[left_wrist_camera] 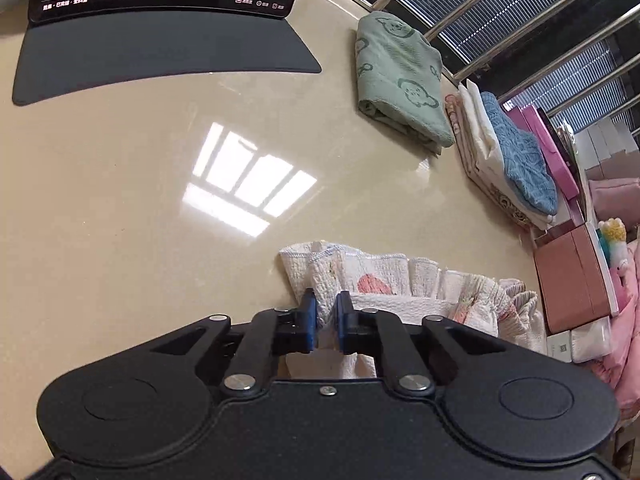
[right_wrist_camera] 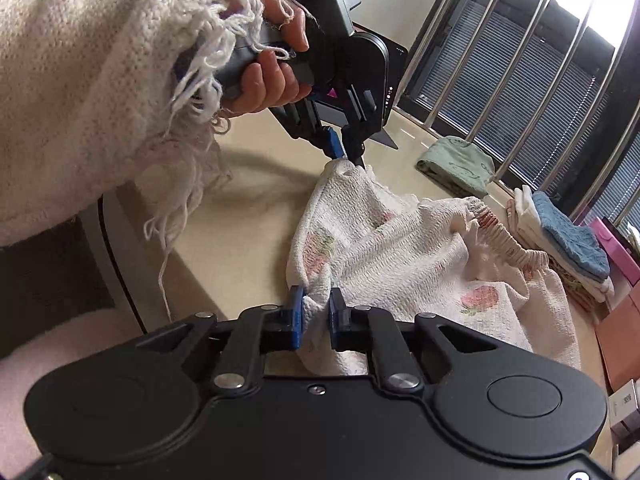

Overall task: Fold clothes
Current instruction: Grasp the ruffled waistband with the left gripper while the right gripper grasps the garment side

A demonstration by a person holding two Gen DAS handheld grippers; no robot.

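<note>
A white crinkled garment with pink strawberry prints and an elastic waistband point(right_wrist_camera: 400, 256) lies bunched on the beige table point(left_wrist_camera: 140, 200); it also shows in the left wrist view point(left_wrist_camera: 400, 280). My left gripper point(left_wrist_camera: 325, 312) is shut on one corner of it and also shows from outside in the right wrist view point(right_wrist_camera: 348, 156), holding that corner up. My right gripper point(right_wrist_camera: 314, 312) is shut on another corner near the table's front edge. The cloth hangs stretched between the two.
A tablet on a dark folding stand point(left_wrist_camera: 160, 40) is at the back left. A folded green towel point(left_wrist_camera: 400, 76) and a stack of folded clothes with a blue one on top point(left_wrist_camera: 512, 160) lie at the right edge. Pink boxes point(left_wrist_camera: 568, 280) stand beyond the table.
</note>
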